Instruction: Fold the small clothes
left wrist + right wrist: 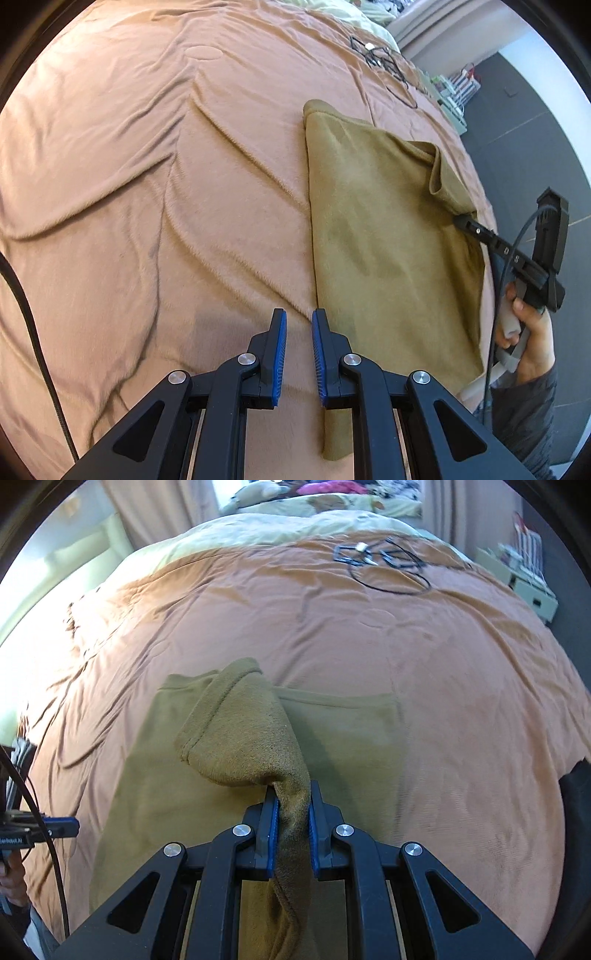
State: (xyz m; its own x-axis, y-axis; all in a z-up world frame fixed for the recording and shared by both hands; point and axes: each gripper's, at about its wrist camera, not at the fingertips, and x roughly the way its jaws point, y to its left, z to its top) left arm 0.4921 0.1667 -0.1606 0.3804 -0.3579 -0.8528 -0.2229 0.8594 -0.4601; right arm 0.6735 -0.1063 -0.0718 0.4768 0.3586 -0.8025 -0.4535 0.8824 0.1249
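Olive-tan garment (384, 229) lies spread flat on the orange-brown bedspread (147, 166), toward the bed's right side in the left wrist view; one long edge runs straight, near edge reaches down beside the left gripper's fingers. No bins or boxes on the bed; only a small drawer unit (532, 590) stands off the bed's far right corner, contents too small to tell. Right gripper (291, 812) has its blue pads closed down on a bunched strip of the garment, w/ a hemmed flap (236, 731) lifted off the flat part and drooping over to the left. In the left wrist view that same gripper comes in low from the right, tilted, tips at the raised fold, person's right hand (524, 332) wrapped round the handle. Left gripper (299, 354) hovers low just past the garment's left edge, jaws a narrow gap apart, nothing between them, bedspread showing through. Tangle of black cables (388, 561) sits at the bed's far end, well apart from the garment. Pale yellow-green bedding (258, 528) lies beyond the bedspread.
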